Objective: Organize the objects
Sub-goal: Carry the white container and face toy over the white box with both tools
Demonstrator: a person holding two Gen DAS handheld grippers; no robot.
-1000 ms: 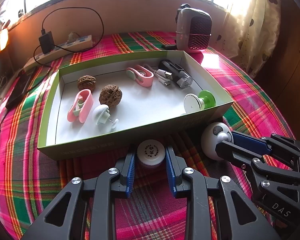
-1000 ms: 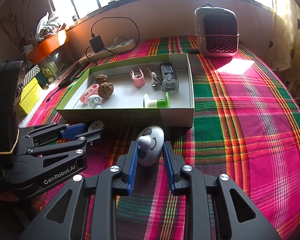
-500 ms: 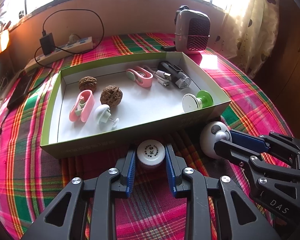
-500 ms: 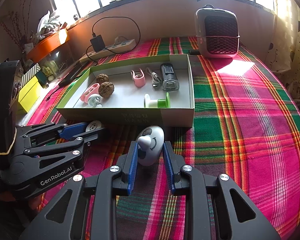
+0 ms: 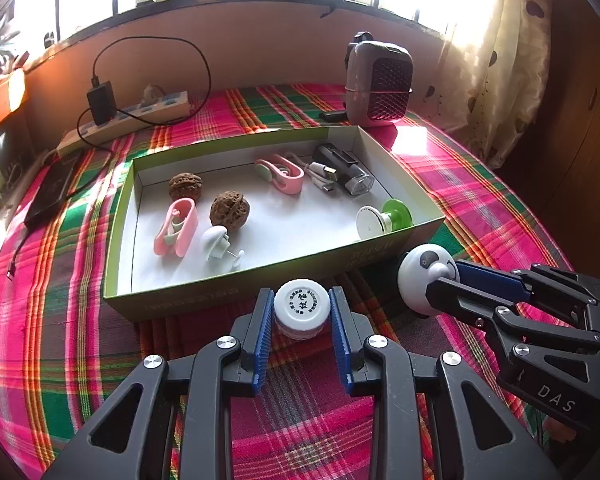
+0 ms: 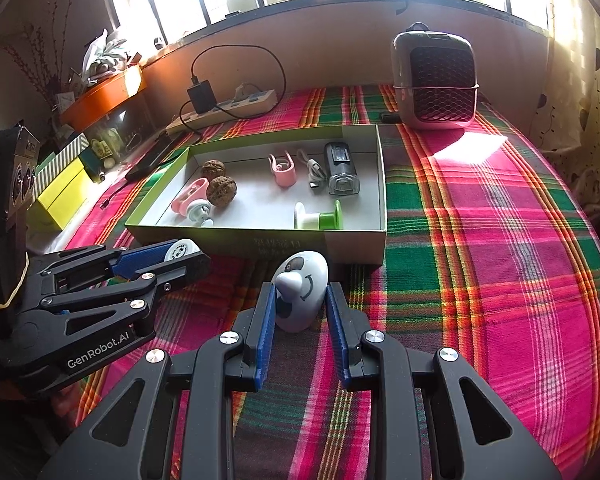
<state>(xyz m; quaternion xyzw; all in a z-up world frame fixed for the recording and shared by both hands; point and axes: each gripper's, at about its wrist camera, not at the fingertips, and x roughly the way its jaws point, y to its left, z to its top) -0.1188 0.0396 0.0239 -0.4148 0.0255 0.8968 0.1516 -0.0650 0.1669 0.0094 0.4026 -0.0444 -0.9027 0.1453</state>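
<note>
A small white-lidded jar point(image 5: 302, 304) with printed characters on its lid sits just before the front wall of the green box point(image 5: 236, 288), and my left gripper point(image 5: 300, 300) is shut on it. To its right, my right gripper point(image 6: 300, 296) is shut on a white egg-shaped toy point(image 6: 302, 284) with a painted face and a pointed nose. In the right wrist view the left gripper point(image 6: 180, 256) and jar point(image 6: 183, 250) are at the left. The box holds two walnuts point(image 5: 229, 208), pink clips point(image 5: 176, 226), a green-and-white spool point(image 5: 384, 218), a black light point(image 5: 346, 168) and a cable.
A plaid cloth point(image 6: 480, 260) covers the table. A small heater point(image 5: 380, 80) stands behind the box at the back right. A power strip point(image 5: 140, 116) with a plugged charger lies at the back left, and a flat black device point(image 5: 56, 188) beside it. Shelves with clutter point(image 6: 60, 184) line the left.
</note>
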